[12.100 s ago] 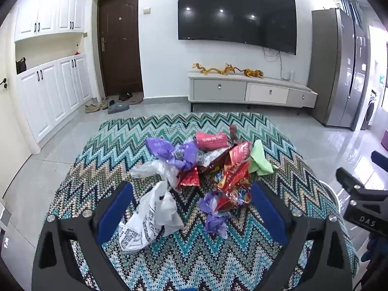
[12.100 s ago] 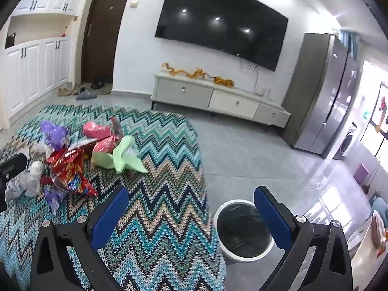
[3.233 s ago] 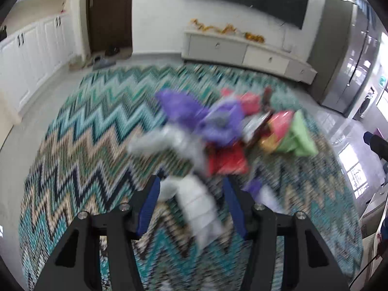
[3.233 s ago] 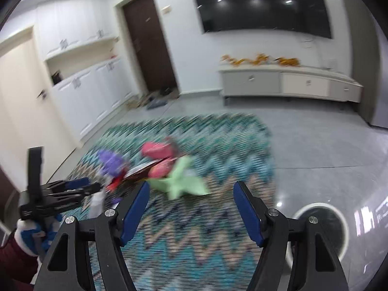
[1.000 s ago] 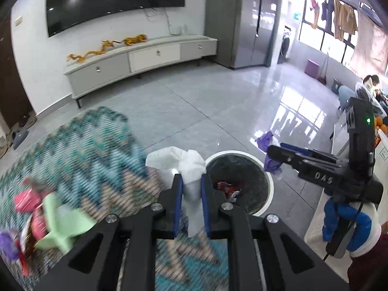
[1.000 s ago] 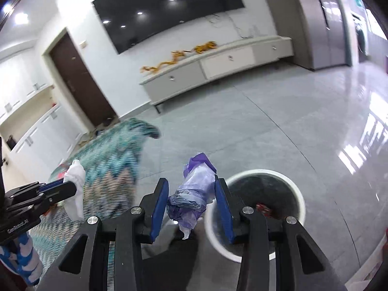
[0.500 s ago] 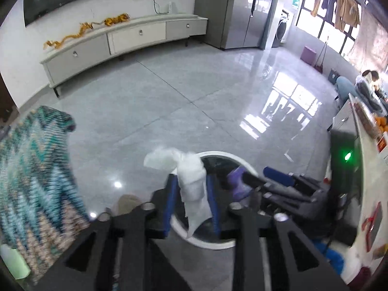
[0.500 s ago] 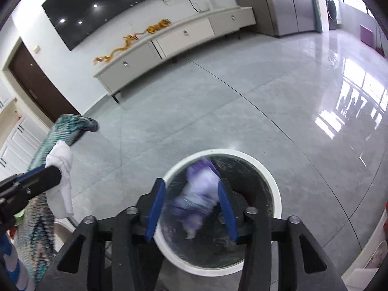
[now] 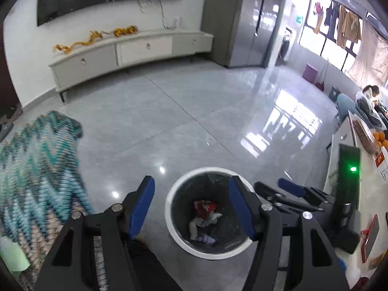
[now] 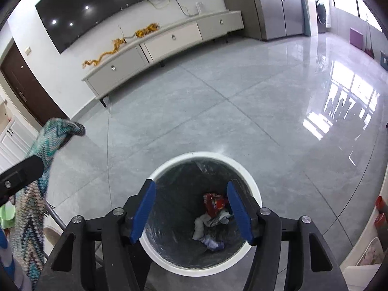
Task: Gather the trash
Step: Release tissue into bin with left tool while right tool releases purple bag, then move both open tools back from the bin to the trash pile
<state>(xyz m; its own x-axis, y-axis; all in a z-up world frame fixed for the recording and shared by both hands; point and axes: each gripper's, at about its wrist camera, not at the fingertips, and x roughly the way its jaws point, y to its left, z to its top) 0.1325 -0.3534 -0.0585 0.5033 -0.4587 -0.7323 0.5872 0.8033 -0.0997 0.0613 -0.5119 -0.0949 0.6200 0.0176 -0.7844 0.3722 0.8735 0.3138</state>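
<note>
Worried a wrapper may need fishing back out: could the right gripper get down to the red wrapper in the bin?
Probably yes: the right gripper hangs open above the bin, nothing covering the red wrapper.

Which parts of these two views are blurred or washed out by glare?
Left wrist view: zigzag cloth smeared by motion, window glare on the floor, bin sharp. Right wrist view: mostly sharp, the same glare on the floor at right, the edges bent by fisheye.
</note>
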